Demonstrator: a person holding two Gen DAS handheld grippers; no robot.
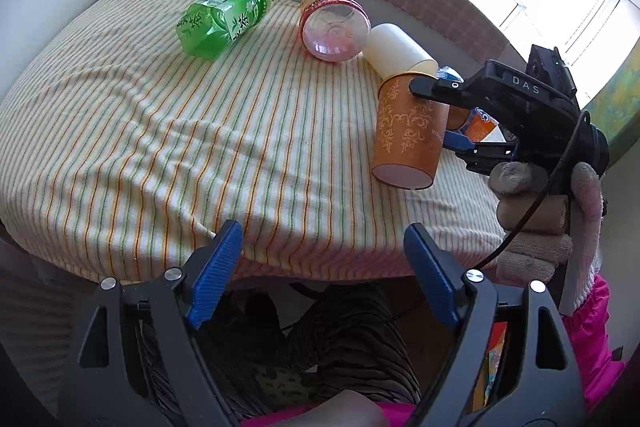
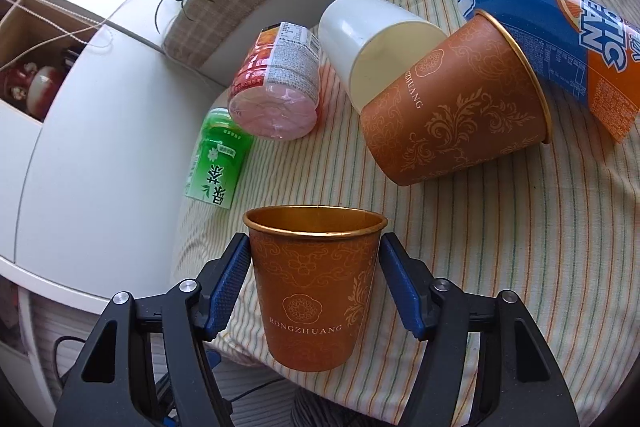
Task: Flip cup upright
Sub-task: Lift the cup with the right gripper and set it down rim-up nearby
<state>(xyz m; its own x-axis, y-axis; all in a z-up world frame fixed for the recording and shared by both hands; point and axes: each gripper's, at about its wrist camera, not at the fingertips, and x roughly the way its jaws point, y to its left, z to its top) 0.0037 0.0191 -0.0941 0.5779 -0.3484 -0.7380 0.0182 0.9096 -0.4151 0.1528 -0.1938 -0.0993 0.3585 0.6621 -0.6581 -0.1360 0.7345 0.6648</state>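
Cup (rim up) gripped, apparently, by right gripper.

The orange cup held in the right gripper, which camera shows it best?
The right wrist view. There the orange cup fills the foreground between the right gripper's fingers, gold rim up, logo readable. The left wrist view shows the same cup off to the side, mostly its wall and base, with a finger crossing its top.

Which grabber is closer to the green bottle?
Neither clearly. The left gripper waits open off the table's near edge; the right gripper, gripping the orange cup, sits across from the green bottle.
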